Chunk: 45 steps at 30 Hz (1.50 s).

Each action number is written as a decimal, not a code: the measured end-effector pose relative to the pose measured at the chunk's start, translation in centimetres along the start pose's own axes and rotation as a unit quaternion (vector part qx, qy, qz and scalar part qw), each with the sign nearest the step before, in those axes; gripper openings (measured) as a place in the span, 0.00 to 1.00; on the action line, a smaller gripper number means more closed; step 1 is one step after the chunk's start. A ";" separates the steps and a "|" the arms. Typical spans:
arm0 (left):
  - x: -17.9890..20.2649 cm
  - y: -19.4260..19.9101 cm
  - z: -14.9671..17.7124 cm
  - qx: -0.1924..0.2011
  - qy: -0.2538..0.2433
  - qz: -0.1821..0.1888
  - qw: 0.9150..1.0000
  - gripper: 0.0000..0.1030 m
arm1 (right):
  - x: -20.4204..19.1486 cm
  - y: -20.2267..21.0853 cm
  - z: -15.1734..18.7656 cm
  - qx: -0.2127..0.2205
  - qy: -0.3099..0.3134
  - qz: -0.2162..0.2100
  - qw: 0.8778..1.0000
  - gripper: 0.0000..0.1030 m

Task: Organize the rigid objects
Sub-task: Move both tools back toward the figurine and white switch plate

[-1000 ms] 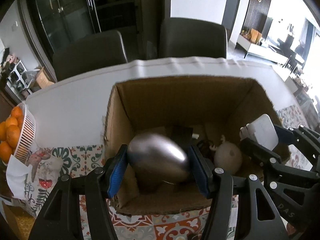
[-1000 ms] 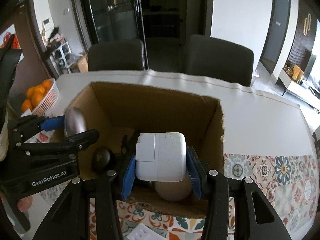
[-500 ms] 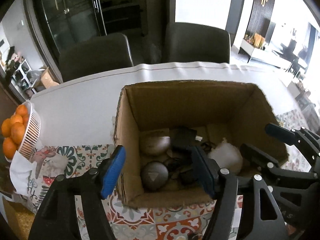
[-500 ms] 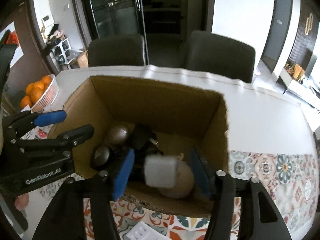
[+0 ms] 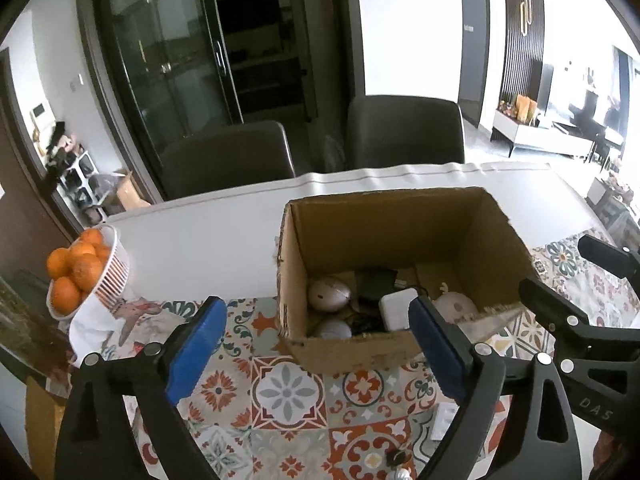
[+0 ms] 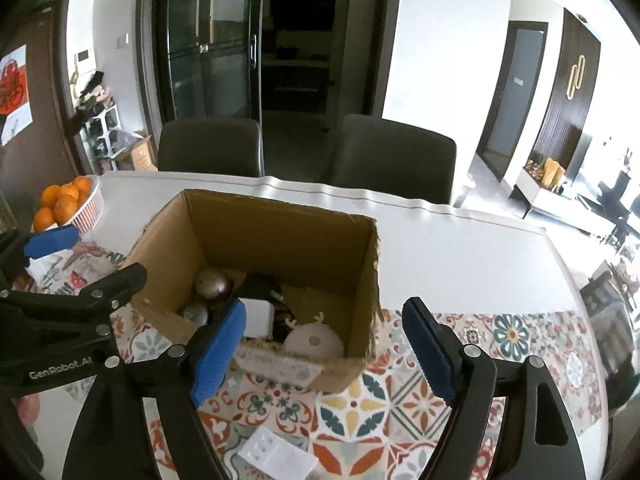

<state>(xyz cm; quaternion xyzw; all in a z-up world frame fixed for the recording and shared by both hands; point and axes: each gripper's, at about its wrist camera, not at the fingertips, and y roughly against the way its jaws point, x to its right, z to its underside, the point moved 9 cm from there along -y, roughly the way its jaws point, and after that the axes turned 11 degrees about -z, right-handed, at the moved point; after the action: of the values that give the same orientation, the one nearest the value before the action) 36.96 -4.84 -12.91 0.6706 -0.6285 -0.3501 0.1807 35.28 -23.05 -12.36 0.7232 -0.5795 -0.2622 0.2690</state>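
Observation:
An open cardboard box (image 5: 384, 216) (image 6: 280, 224) stands on the patterned tablecloth. Inside lie a silver egg-shaped object (image 5: 330, 294) (image 6: 211, 282), a white power adapter (image 5: 396, 308) (image 6: 259, 317), a round cream object with small antlers (image 5: 454, 304) (image 6: 314, 339), a grey round object (image 5: 332, 328) and black cables. My left gripper (image 5: 316, 344) is open and empty, in front of and above the box. My right gripper (image 6: 320, 344) is open and empty, near the box's front edge.
A white basket of oranges (image 5: 78, 276) (image 6: 66, 204) stands at the table's left. A small white plastic piece (image 6: 276, 456) lies on the cloth in front of the box. Two dark chairs (image 5: 224, 156) stand behind the table.
Both grippers opened and let their objects drop into the box: the silver egg from the left, the white adapter from the right. Both then pulled back and up from the box.

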 end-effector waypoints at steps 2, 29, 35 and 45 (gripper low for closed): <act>-0.2 0.8 0.4 0.005 0.001 -0.002 1.000 0.91 | -0.1 0.9 0.5 0.004 -0.004 0.000 1.000 0.80; 2.7 3.1 11.5 -0.075 -0.003 0.036 0.997 0.86 | -0.3 3.3 10.7 -0.025 -0.063 -0.020 0.998 0.80; 4.0 2.1 13.9 -0.109 -0.010 0.052 0.993 0.84 | 0.0 2.8 13.1 -0.045 -0.071 -0.020 0.996 0.80; 6.4 -0.7 18.6 -0.187 -0.018 0.087 0.978 0.76 | 0.5 1.0 16.7 -0.087 -0.091 -0.024 0.992 0.80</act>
<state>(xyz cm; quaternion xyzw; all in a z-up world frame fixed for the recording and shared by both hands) 24.33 -7.28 -27.77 0.5615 -0.6111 -0.4565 0.3208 23.14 -25.12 -23.63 0.6839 -0.5591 -0.3825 0.2706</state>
